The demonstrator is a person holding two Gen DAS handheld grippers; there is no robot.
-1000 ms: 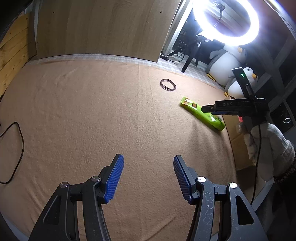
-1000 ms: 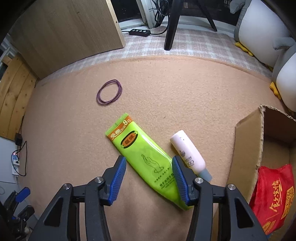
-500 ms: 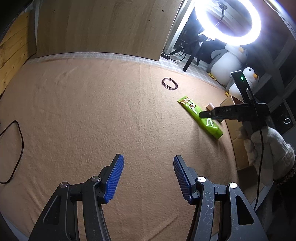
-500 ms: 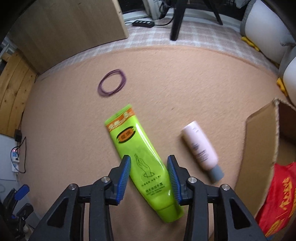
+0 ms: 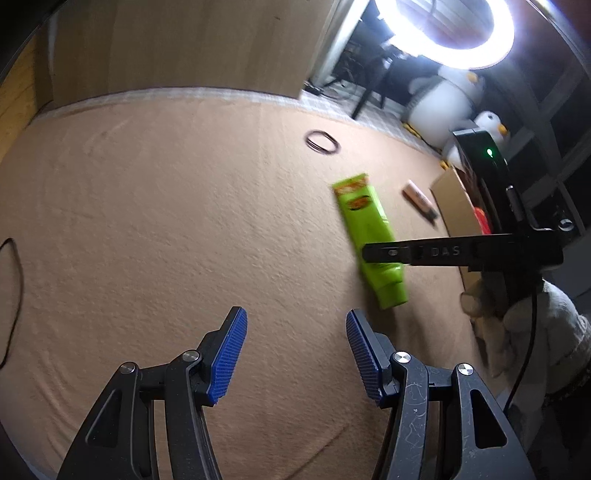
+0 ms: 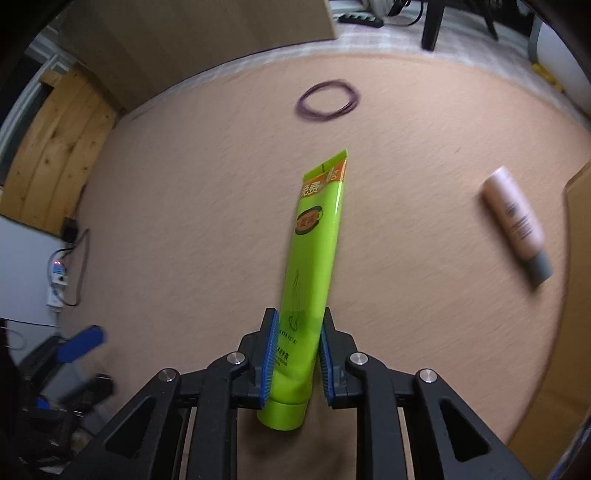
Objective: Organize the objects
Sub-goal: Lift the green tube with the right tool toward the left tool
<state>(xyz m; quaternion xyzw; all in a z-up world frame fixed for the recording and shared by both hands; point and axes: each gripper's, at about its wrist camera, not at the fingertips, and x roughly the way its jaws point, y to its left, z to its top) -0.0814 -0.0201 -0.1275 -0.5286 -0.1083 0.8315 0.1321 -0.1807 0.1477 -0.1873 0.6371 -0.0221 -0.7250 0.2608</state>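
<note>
Green tube (image 6: 312,258) in clamped right claw (image 6: 295,350)

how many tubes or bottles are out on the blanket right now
2. The green tube is clamped near its cap in the right tongs; the pink bottle lies on the blanket, right of it. The box may hide more.

Dim room lit by a ring light (image 5: 445,35) blown out to white glare at upper right of the left wrist view, dark vignetted corners, strong fisheye bending at edges, motion blur smearing the green tube (image 5: 369,236), pink bottle (image 6: 515,225) and carpet (image 6: 184,221) texture
</note>
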